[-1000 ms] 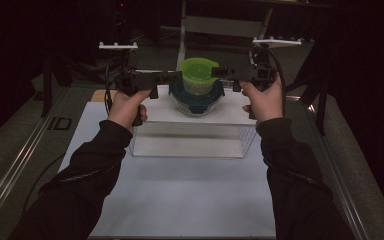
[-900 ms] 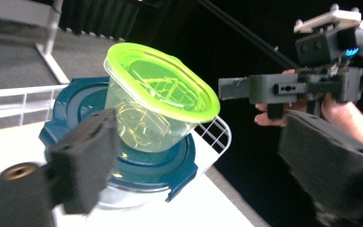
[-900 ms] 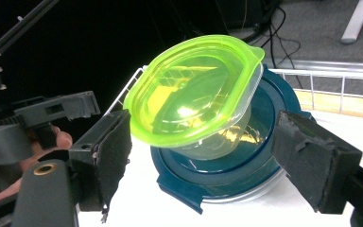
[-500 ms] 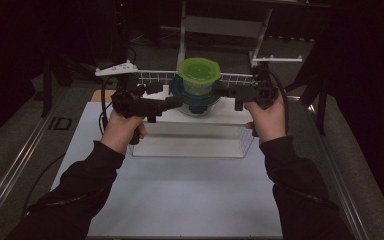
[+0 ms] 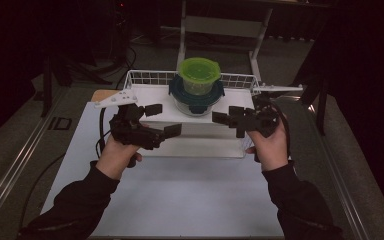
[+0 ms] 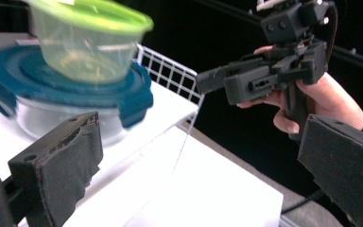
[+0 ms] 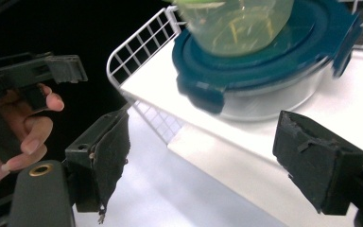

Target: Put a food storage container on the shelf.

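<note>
Both your left tongs (image 5: 162, 120) and right tongs (image 5: 228, 116) have drawn back from the stacked containers, jaws wide and empty, the left just opened. The green-lidded tub (image 5: 199, 75) rests atop the blue-lidded container (image 5: 196, 96) on the white shelf (image 5: 150, 100): placement looks finished.

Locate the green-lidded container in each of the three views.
High view: green-lidded container top centre, stacked on the blue-lidded container.
Left gripper view: upper left, above the blue lid.
Right gripper view: top centre, cut by the frame.
Shared landmark: white wire rack.
</note>
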